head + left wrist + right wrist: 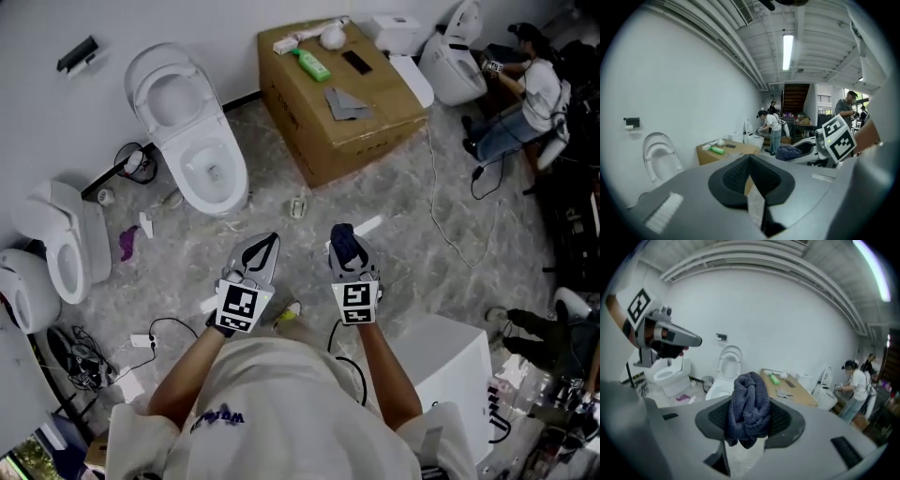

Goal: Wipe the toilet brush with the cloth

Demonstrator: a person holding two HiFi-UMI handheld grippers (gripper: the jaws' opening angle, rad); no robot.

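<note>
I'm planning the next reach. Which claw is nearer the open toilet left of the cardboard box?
Left. The left claw is just before the front of the toilet; the right claw, gripping the cloth, is farther right.

The place looks like a big work hall, not a home bathroom. Several loose toilets stand on the marbled floor [394,253] around a cardboard box [292,122]: an open toilet [192,141] left of it, another toilet [455,58] right of it, and a third toilet [70,239] far left. A person [530,94] works right of the box. The bare ceiling has a tube lamp [787,50].
</note>
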